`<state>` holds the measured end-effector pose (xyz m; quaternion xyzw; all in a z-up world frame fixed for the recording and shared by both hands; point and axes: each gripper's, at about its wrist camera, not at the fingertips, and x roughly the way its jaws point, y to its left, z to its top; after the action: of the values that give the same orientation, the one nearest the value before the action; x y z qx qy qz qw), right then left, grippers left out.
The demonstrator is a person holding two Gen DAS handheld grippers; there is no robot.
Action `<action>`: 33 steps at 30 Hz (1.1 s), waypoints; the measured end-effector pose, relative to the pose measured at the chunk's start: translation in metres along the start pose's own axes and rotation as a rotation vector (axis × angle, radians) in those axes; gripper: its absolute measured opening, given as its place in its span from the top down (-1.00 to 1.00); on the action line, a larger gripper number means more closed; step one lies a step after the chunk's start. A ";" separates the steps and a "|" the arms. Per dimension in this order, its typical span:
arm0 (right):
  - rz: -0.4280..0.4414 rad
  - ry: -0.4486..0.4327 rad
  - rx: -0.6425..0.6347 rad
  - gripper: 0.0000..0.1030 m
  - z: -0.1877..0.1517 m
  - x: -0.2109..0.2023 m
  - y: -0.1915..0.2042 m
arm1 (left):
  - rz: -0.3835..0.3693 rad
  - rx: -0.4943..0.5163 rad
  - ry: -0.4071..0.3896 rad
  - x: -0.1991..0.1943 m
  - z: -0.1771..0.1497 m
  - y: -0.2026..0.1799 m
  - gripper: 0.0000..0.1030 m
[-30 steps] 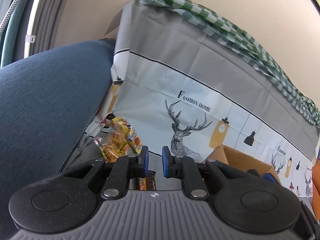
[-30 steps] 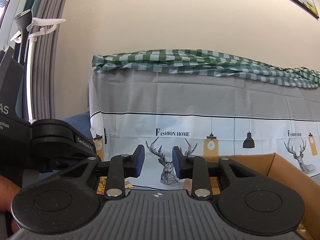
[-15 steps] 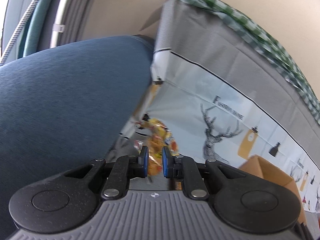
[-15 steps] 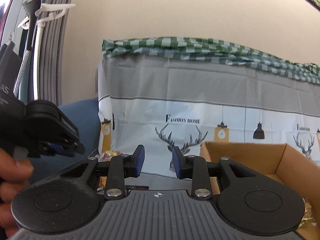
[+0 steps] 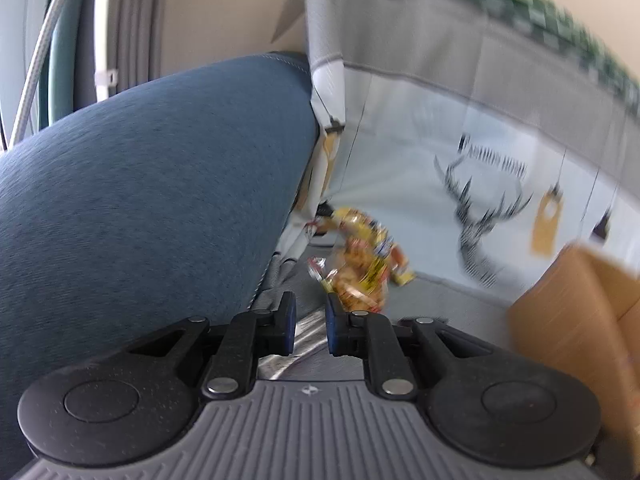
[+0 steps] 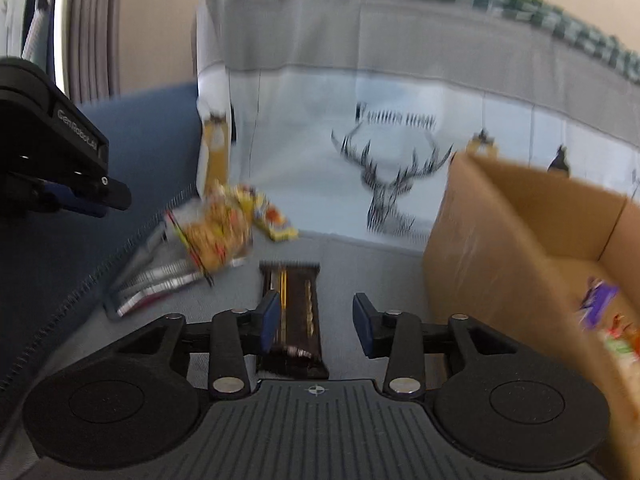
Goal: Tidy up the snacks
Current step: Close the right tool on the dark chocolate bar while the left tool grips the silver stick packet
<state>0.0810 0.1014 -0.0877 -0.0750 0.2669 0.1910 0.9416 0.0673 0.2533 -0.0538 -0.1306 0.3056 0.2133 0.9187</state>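
Snacks lie loose on a grey seat surface (image 6: 352,264), and the nearest, a dark chocolate bar (image 6: 296,312), sits lengthwise under the right claw (image 6: 316,320), whose jaws are opening with the bar's width between them but the pads not pressing on it. To do this pick well, I judge the claw should centre over the bar, since it lies closer to the left pad, then close across its narrow width. The left claw (image 5: 310,324) has its jaws almost together and holds nothing, above a silvery wrapper (image 5: 288,344). Beyond it lies a yellow-orange snack bag (image 5: 360,268) beside the blue cushion (image 5: 152,184). Further right stands the cardboard box (image 6: 500,240), already holding some packets, the likely destination.
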 end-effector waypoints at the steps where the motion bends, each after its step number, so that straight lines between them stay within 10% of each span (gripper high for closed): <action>1: -0.012 0.013 -0.016 -0.04 -0.001 0.009 0.002 | 0.008 0.026 0.008 0.004 -0.002 -0.004 0.64; 12: 0.061 0.080 -0.034 -0.27 -0.011 0.055 0.006 | 0.064 0.281 0.100 0.058 -0.012 -0.036 0.05; 18: 0.123 0.072 -0.051 0.19 -0.013 0.051 0.005 | 0.083 0.364 0.161 0.091 -0.022 -0.047 -0.43; 26: 0.102 0.081 -0.008 0.20 -0.018 0.039 -0.006 | 0.000 0.206 0.236 0.082 -0.011 -0.025 0.54; 33: 0.111 0.199 0.016 0.20 -0.020 0.012 -0.012 | -0.119 0.029 0.310 0.051 -0.022 -0.015 0.65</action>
<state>0.0856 0.0896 -0.1103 -0.0714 0.3642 0.2323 0.8991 0.1000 0.2480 -0.1002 -0.1668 0.4384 0.1313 0.8733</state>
